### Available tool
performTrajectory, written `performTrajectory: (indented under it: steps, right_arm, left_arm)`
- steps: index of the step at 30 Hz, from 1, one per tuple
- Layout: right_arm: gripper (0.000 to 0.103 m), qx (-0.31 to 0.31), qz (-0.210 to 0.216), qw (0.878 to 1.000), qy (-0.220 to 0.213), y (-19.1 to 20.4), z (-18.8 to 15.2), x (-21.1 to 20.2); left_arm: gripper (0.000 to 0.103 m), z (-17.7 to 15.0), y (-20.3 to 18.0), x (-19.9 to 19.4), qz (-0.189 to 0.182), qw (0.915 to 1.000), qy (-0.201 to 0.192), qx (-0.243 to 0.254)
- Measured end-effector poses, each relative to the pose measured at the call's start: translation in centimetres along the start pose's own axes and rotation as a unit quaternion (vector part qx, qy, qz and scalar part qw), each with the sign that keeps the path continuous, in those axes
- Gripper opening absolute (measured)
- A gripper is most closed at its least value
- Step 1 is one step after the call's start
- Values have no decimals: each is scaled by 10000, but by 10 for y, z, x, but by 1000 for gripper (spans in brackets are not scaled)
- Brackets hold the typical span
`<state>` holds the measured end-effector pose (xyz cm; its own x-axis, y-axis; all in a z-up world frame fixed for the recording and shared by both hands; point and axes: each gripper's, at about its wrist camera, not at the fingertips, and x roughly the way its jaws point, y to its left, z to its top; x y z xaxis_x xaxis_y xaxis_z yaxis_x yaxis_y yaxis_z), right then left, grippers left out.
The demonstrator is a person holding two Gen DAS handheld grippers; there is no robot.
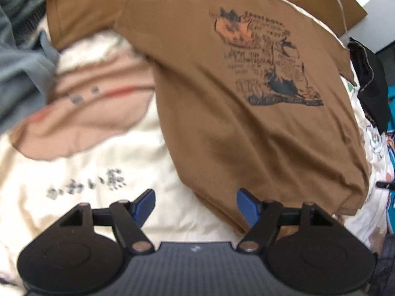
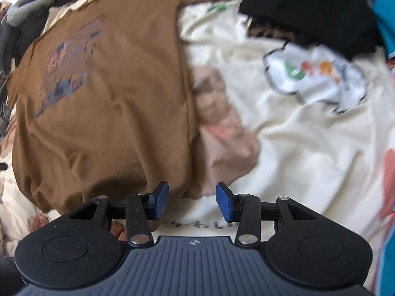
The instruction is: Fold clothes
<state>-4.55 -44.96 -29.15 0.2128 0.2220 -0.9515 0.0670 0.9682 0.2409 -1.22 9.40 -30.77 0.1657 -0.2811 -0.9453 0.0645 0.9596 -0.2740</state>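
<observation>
A brown T-shirt (image 1: 222,98) with a dark and orange print lies spread flat on a cream bedcover (image 1: 86,172), hem towards me. My left gripper (image 1: 195,207) hovers open just over the hem's left corner, nothing between its blue pads. In the right wrist view the same brown T-shirt (image 2: 98,111) fills the left half. My right gripper (image 2: 192,202) is open above the hem's right corner, with the left pad (image 2: 161,201) over brown cloth and the right pad over the cream bedcover (image 2: 296,148).
A black garment (image 1: 370,81) and teal cloth (image 2: 385,12) lie to the shirt's right. Grey clothing (image 1: 22,56) is piled at the left. A cardboard sheet (image 1: 321,2) lies beyond the collar. The bedcover carries pink and white cartoon prints (image 2: 318,76).
</observation>
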Motion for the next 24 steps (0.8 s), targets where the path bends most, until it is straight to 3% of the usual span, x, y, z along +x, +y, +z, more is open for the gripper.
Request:
performTrajectory:
  steps: [5, 6, 7, 9, 13, 18, 24]
  right_arm:
    - [50, 35, 213, 9998, -9, 0, -14, 28]
    - [50, 52, 225, 9997, -52, 0, -15, 33]
    - [50, 62, 239, 9996, -99, 1, -15, 36]
    - [51, -55, 318, 9994, -117, 5, -14, 40]
    - [50, -436, 441, 9981, -57, 14, -8, 40]
    - [50, -268, 493, 9982, -208, 13, 0, 34]
    - [50, -238, 416, 9986, -226, 16, -2, 35]
  left_arm:
    - [72, 1, 5, 26, -357, 9992, -13, -184]
    - [62, 2, 5, 29, -416, 9989, -43, -225]
    - [38, 3, 6, 31, -488, 9984, -68, -279]
    - [5, 7, 7, 29, -608, 9975, -78, -363]
    - [5, 17, 2, 10, -889, 9950, -335, -293]
    - [5, 41, -23, -9, -1255, 9904, -575, 72]
    - [6, 69, -47, 5, -1587, 9848, -703, 94]
